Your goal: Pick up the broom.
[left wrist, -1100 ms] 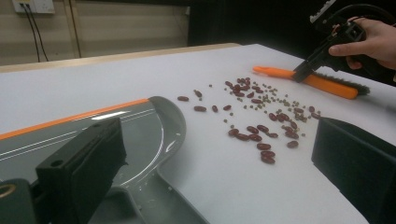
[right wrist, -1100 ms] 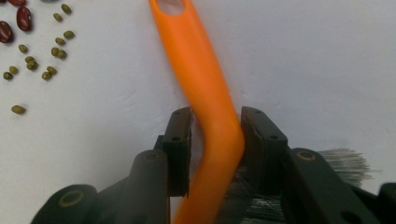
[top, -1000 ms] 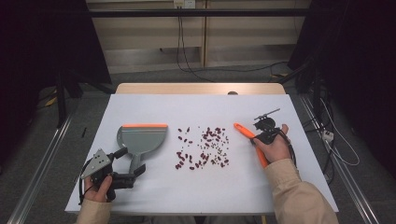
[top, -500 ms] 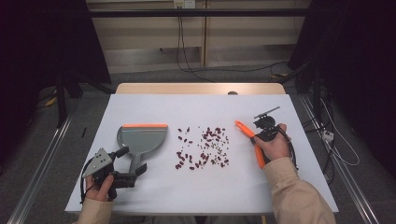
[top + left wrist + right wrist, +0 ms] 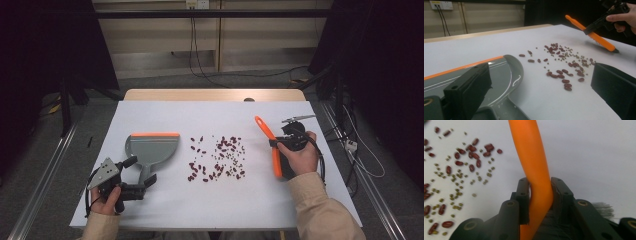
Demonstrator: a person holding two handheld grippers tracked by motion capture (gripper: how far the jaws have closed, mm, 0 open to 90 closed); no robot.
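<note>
A grey dustpan (image 5: 150, 147) with an orange lip lies flat at the table's left. My left gripper (image 5: 140, 171) is open, and its jaws stand wide on either side of the pan's handle (image 5: 499, 112) without touching it. Several red and green beans (image 5: 217, 157) lie scattered mid-table, also seen as beans (image 5: 564, 67) in the left gripper view. My right gripper (image 5: 276, 143) is shut on the middle of an orange hand brush (image 5: 265, 129). In the right gripper view the brush (image 5: 529, 152) runs up between the pads, held just off the table, bristles (image 5: 602, 208) at lower right.
The white tabletop (image 5: 210, 210) has a wooden far edge (image 5: 210, 94). Cables (image 5: 200, 65) lie on the floor behind the table, and metal rails (image 5: 40, 190) run along both sides. Dark curtains hang left and right.
The right gripper has raised the brush a little from the table, its far tip moving up and away. The left gripper and dustpan have not moved.
</note>
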